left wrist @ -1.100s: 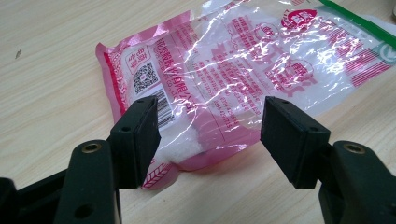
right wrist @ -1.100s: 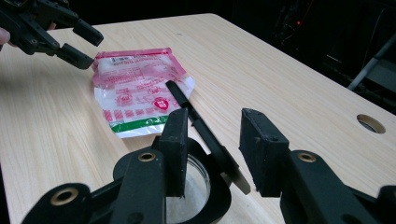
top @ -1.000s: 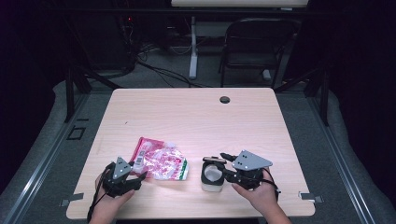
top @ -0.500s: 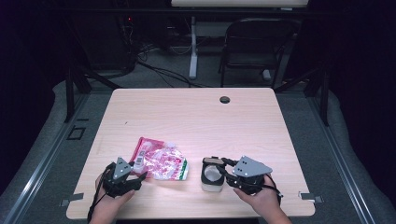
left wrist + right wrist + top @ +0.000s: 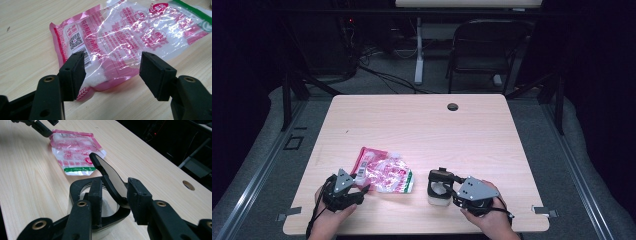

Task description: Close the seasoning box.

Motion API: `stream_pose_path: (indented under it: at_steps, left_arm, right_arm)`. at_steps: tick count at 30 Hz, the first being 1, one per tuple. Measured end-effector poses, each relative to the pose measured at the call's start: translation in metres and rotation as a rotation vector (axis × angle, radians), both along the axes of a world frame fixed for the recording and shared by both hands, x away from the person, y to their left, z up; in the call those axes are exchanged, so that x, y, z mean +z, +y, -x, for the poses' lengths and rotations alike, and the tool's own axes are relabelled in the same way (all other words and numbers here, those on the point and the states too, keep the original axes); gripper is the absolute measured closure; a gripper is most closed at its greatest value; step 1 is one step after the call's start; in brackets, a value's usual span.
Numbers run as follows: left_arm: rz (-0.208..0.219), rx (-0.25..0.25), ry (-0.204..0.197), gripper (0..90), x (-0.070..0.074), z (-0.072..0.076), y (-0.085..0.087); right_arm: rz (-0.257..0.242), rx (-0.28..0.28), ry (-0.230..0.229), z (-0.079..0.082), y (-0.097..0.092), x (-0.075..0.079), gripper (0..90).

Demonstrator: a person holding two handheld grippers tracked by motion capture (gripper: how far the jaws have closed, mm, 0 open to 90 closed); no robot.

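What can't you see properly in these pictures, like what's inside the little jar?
- Jar contents: in the right gripper view the right gripper jaws and the raised lid flap cover the opening; in the high view it is too small.
- Bag print: too small to read in the left gripper view.
- Whether the right gripper's pads press the lid: not clear.
- Left gripper: jaws apart, the bag's corner lies between them.

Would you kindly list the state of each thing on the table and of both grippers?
Pink and clear plastic pouch: lying flat, crumpled, a little white powder inside.
Glass jar with black flip lid: upright, lid raised open.
Left gripper: open, fingers straddling the pouch's near edge.
Right gripper: fingers around the raised lid, jaws just opening slightly.
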State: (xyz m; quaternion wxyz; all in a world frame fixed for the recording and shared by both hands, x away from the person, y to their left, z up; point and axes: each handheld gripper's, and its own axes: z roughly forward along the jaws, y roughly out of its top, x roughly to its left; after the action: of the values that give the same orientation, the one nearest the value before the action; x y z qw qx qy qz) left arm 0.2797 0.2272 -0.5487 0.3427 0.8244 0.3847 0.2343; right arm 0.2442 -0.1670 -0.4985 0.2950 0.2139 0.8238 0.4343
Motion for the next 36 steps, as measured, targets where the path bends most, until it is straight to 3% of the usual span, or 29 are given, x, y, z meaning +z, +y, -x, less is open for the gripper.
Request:
stream_pose_path:
  at_steps: [12, 17, 28, 33, 36]
  left_arm:
    - [0.001, -0.001, 0.001, 37.2, 0.000, 0.000, 0.000]
    - [-0.001, -0.004, 0.001, 37.3, 0.000, 0.000, -0.001]
    - [-0.002, -0.006, -0.001, 37.2, 0.000, 0.000, -0.001]
    - [-0.001, -0.003, 0.001, 37.2, 0.000, 0.000, -0.001]
    - [0.000, -0.003, 0.002, 37.3, -0.001, 0.000, -0.001]
  right_arm:
    - [-0.007, 0.012, 0.014, 0.007, 0.002, -0.009, 61.6]
    - [0.029, 0.022, 0.011, 0.010, 0.006, -0.014, 61.4]
    - [0.026, 0.021, 0.017, 0.010, 0.006, -0.016, 59.7]
    - [0.008, 0.019, 0.037, 0.009, 0.006, -0.017, 50.1]
    - [-0.026, 0.018, 0.045, 0.008, 0.005, -0.018, 44.4]
